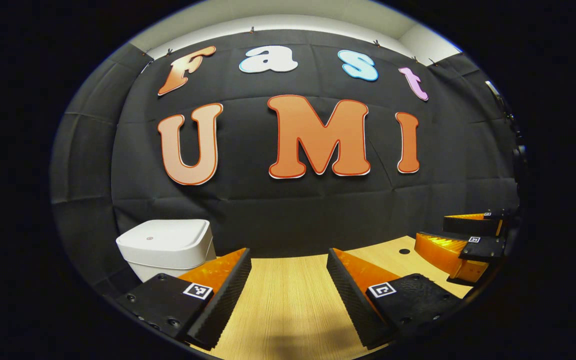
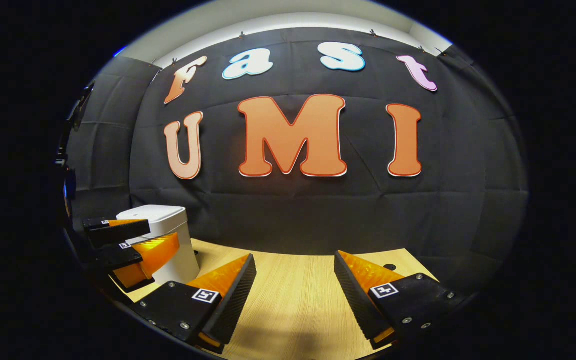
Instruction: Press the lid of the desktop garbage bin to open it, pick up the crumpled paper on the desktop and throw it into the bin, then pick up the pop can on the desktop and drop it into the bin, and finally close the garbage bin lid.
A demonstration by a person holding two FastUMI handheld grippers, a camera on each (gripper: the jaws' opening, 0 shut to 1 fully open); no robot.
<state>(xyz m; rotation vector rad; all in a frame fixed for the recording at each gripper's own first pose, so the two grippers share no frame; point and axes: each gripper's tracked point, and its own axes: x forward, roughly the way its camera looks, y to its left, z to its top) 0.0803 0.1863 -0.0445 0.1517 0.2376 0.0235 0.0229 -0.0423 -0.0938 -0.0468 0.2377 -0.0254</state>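
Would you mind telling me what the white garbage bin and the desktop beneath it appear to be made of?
The garbage bin looks like moulded plastic with a smooth, slightly glossy white finish: rounded corners, a seamless lid and soft highlights suggest it. The desktop looks like light wood or a wood-pattern laminate with a matte finish: fine straight grain lines run along it, though the pictures cannot settle which.
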